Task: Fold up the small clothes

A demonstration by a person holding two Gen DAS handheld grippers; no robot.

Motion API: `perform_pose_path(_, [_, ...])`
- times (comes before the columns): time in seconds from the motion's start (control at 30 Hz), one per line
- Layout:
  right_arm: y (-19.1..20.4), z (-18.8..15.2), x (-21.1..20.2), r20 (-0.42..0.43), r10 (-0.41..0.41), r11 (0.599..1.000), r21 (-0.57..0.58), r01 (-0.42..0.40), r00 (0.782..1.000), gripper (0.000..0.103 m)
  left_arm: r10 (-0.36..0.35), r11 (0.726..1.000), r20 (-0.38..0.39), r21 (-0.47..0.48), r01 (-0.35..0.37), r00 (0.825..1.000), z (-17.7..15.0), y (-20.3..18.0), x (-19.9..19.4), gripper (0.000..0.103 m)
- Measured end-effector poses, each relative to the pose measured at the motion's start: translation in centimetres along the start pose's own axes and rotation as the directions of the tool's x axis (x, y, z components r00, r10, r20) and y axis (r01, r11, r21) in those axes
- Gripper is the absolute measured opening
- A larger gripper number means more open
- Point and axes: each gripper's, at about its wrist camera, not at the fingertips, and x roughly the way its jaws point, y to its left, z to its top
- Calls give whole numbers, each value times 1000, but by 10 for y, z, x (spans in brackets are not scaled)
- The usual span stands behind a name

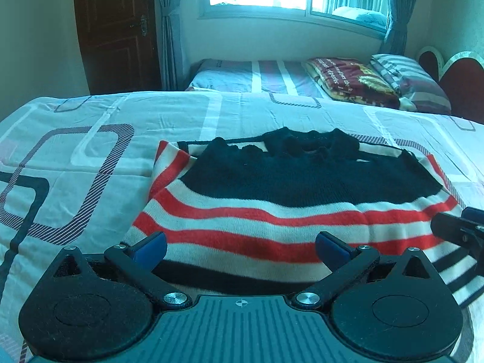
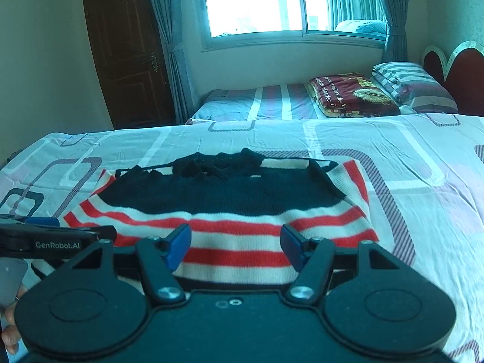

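Note:
A small knitted sweater (image 1: 287, 199) (image 2: 230, 211), navy at the top with red, white and navy stripes below, lies folded on the bed, collar at the far side. My left gripper (image 1: 240, 246) hovers above its near striped edge, jaws wide apart and empty. Over the same near edge, further right, my right gripper (image 2: 235, 246) also stands open with nothing between its blue pads. Each gripper shows at the edge of the other's view: the right gripper (image 1: 459, 230) at the right, the left gripper (image 2: 57, 236) at the left.
The bed sheet (image 1: 90, 157) (image 2: 423, 187) is pale with rounded rectangle prints and spreads wide around the sweater. Beyond lie a second bed (image 2: 266, 103) with a folded blanket (image 2: 348, 93) and pillow, a window and a brown door (image 2: 127, 48). A hand (image 2: 10, 332) shows at the lower left.

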Motion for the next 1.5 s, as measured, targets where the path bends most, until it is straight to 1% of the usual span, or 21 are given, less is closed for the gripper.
perform_pose_path(0.17, [3,13,21,4,10,1000,-7,-10,1000,64,24,1000,-10,-7,-24,1000,7,1,20,103])
perform_pose_path(0.3, [5,14,37,-13,13,1000,-17,-13,1000,64,42,999,-36,-15,-42,998,6,4,39,103])
perform_pose_path(0.47, [5,6,55,-46,9,1000,-25,-10,999,64,12,999,-49,-52,-15,999,3,10,51,103])
perform_pose_path(0.57, [1,-1,70,-96,-10,1000,-26,7,995,64,13,999,-48,-41,-15,999,5,9,55,103])
perform_pose_path(0.7, [0,-3,72,-97,-8,1000,-29,6,995,65,13,999,-48,-43,-15,999,7,9,58,103])
perform_pose_path(0.77, [0,0,67,-66,5,1000,-7,-6,998,65,18,999,-44,-47,-20,999,9,9,58,103])
perform_pose_path(0.83, [5,3,65,-48,8,1000,-30,-10,999,65,24,999,-41,-42,-26,999,11,8,60,103])
perform_pose_path(0.9, [10,3,69,-58,6,998,-60,-10,998,65,30,999,-45,-40,-32,999,12,7,65,103])
perform_pose_path(1.0, [9,-1,82,-103,-3,999,-53,-3,995,65,31,999,-53,-29,-33,998,13,8,72,103])
perform_pose_path(1.1, [8,-4,85,-109,-2,998,-58,-4,994,66,30,999,-53,-17,-31,998,13,7,77,103])
perform_pose_path(1.17, [10,-5,88,-110,-11,997,-77,3,994,67,29,999,-51,-16,-30,998,12,7,78,103])
perform_pose_path(1.3, [10,-9,89,-99,-17,997,-75,9,995,69,24,1000,-52,-14,-25,998,13,8,76,103])
perform_pose_path(1.5, [9,-8,88,-99,-17,997,-77,9,995,70,-4,999,-61,-55,1,998,12,19,52,103])
